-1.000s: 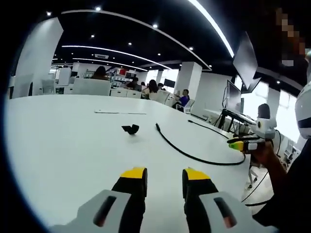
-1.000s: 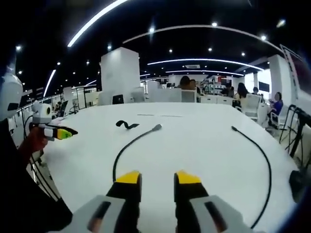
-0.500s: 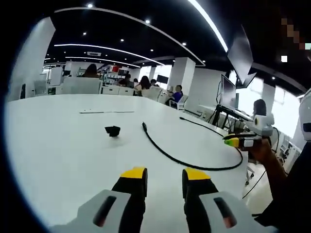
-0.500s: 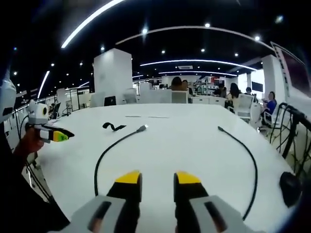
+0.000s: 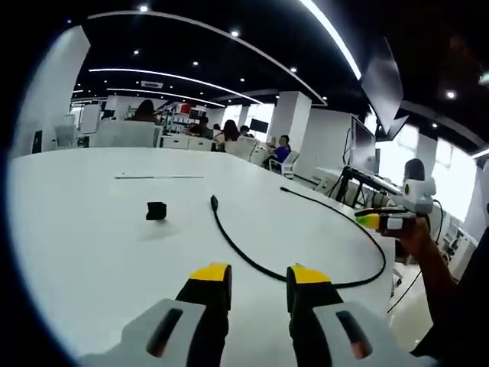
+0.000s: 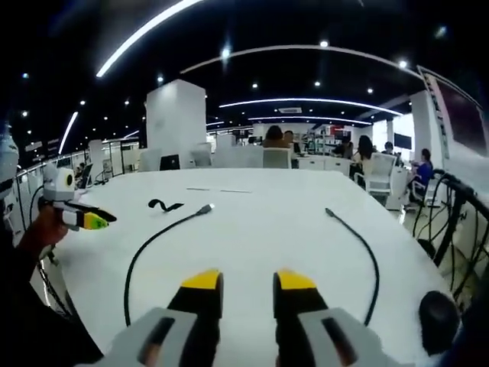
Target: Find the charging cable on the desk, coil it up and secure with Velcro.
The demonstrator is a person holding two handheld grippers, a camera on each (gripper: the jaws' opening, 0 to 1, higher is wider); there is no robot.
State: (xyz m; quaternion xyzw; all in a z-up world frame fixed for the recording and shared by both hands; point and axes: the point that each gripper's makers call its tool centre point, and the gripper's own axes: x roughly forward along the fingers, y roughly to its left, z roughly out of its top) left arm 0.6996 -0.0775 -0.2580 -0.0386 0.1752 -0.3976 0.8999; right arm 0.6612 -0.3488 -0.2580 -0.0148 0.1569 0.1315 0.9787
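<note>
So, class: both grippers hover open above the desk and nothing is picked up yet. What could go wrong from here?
1. The cable lies in a wide arc with both ends free; gripped at one point, the rest may whip or slide off the desk edge.
2. The Velcro strap is small and lies apart from the cable, so it could be pushed away.

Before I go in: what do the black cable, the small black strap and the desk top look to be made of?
The long black charging cable looks rubber- or plastic-sheathed, matte: it lies in a smooth bend without kinks, with a paler, possibly metal plug at its tip. The small black strap looks like soft fabric, likely Velcro: it sits crumpled in a wavy curl. The white desk top seems a hard, smooth laminate with a faint sheen.
</note>
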